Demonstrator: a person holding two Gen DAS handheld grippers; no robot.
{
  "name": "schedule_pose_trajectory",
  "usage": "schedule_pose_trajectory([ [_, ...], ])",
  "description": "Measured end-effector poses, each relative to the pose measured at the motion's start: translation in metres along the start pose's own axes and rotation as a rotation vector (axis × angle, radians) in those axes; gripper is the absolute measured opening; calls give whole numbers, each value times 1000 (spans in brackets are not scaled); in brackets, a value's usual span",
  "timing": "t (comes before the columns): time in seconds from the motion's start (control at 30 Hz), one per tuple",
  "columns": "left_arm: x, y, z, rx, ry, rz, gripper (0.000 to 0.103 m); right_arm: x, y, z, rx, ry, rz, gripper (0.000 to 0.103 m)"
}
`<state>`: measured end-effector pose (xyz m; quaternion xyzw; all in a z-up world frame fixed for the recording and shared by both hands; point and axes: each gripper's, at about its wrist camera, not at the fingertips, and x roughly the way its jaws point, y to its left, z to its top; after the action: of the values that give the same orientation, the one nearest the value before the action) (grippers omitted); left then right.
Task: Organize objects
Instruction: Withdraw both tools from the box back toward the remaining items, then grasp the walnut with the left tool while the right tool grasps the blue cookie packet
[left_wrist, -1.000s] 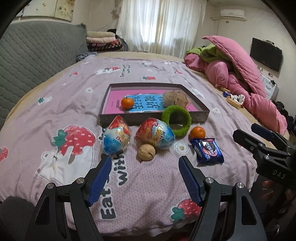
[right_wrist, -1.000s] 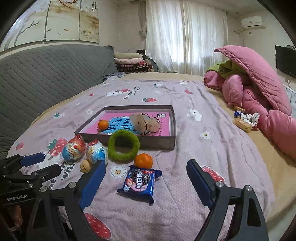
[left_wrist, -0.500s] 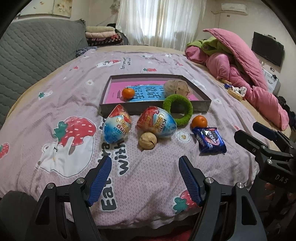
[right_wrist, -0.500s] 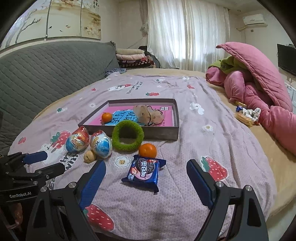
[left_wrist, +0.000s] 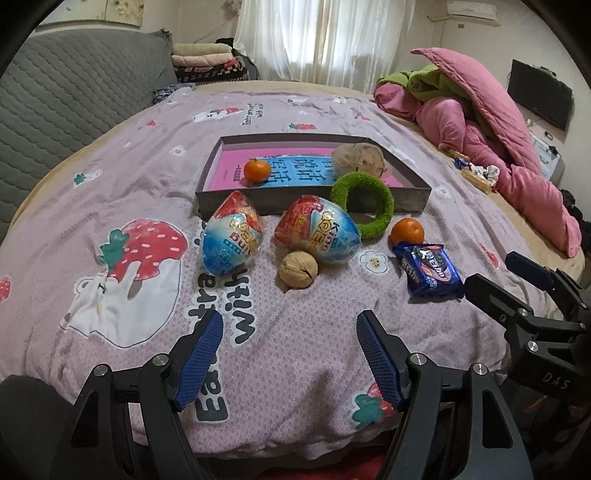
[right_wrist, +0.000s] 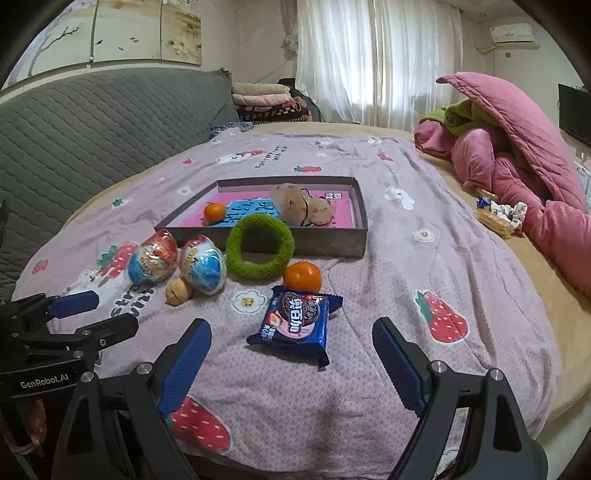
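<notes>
both the left gripper (left_wrist: 290, 354) and right gripper (right_wrist: 291, 363) are hovering empty, jaws apart, over the near edge of the lilac strawberry-print bedspread (left_wrist: 147, 155). the blue foil cookie packet (right_wrist: 295, 323), round tan walnut (left_wrist: 297, 268) and small orange mandarin (right_wrist: 303, 276) are lying just before the shallow grey cardboard tray (left_wrist: 412, 201).

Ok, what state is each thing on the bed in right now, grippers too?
Left gripper: open, empty.
Right gripper: open, empty.
Box: open, holding one orange and a plush toy.
Green ring: leaning on the box front.
Two foil eggs: lying on the blanket.
Walnut: cracked.
Cookie pack: sealed, flat.
Loose orange: outside the box.
</notes>
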<state>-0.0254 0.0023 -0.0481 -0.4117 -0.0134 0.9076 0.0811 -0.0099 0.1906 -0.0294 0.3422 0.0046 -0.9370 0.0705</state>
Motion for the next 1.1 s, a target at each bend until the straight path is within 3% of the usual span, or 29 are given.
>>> schedule_pose_trajectory([
  [0.7,40,0,14,-29,52,-22,76,26,7,-6,-18,35,-11,89],
  [1.1,60,3,23,-55,82,-45,76,39,1,-3,35,47,-27,89],
])
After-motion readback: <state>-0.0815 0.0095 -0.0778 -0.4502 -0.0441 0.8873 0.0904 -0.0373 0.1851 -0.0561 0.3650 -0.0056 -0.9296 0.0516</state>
